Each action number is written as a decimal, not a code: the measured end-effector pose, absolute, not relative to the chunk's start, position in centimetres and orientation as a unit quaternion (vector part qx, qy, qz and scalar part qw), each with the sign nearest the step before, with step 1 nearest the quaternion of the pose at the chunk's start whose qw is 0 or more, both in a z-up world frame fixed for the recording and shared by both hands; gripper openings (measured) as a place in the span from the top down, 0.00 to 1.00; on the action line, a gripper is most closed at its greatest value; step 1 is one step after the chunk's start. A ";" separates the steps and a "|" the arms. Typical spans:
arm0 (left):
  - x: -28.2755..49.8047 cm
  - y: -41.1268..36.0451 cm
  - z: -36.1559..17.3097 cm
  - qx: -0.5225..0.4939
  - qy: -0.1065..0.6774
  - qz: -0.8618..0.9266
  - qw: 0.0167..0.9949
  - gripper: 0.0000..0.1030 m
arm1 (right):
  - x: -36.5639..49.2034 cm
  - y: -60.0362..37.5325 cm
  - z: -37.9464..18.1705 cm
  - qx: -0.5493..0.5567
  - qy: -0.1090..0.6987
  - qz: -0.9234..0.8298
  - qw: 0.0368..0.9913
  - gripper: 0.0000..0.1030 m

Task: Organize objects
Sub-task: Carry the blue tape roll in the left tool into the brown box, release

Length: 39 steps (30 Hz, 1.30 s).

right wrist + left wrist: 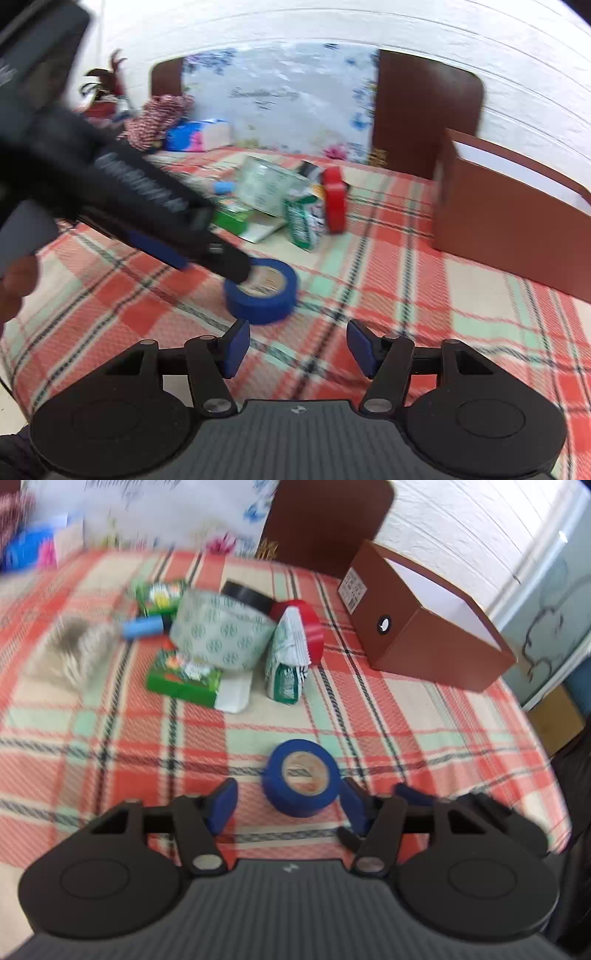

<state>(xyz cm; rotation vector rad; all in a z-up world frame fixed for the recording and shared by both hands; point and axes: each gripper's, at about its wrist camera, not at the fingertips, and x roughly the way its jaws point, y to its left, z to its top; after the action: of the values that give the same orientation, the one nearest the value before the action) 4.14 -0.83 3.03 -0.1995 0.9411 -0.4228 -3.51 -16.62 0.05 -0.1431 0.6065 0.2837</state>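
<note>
Blue tape roll [301, 777] lay flat on plaid counter [406, 716] near front edge, between left gripper [286, 806] fingers, unpinched. Right gripper [293, 345] fingers spread, empty. Brown box [424, 627] toward far right corner.

blue tape roll [301, 777]; red-green plaid tablecloth [406, 716]; brown box [424, 635]

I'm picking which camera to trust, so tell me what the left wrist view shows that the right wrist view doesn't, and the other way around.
Only the left wrist view: the barcode label and round hole on the brown box, and a fluffy grey thing. Only the right wrist view: the left gripper from outside, reaching onto the blue tape roll, plus the open right gripper. Both: tape roll, box, plaid cloth, clutter pile.
</note>
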 end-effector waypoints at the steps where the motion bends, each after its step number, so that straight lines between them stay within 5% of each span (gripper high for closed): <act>1: 4.6 -0.9 2.7 -0.102 0.460 -0.197 0.860 0.54 | -3.2 -16.2 -0.1 -0.075 0.296 0.146 0.941 0.43; 7: 6.6 -2.0 1.0 -0.109 0.495 -0.169 0.845 0.76 | -0.2 -14.3 -1.5 -0.085 0.314 0.174 0.930 0.47; 23: 11.5 -22.2 12.6 0.025 0.350 -0.304 0.886 0.77 | 2.3 -27.2 5.4 -0.092 0.117 -0.042 0.988 0.47; 33: 17.1 -33.2 11.9 0.030 0.340 -0.333 0.879 0.77 | 8.7 -36.1 5.4 -0.082 0.129 -0.105 0.983 0.47; 39: 17.3 -34.8 9.7 0.055 0.355 -0.322 0.876 0.76 | 8.3 -36.1 4.2 -0.073 0.125 -0.113 0.983 0.37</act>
<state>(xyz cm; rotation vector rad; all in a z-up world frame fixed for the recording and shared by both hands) 17.28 -34.82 9.70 0.1153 0.7403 -0.6712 8.28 -36.10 4.16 -0.1461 0.2514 -0.2273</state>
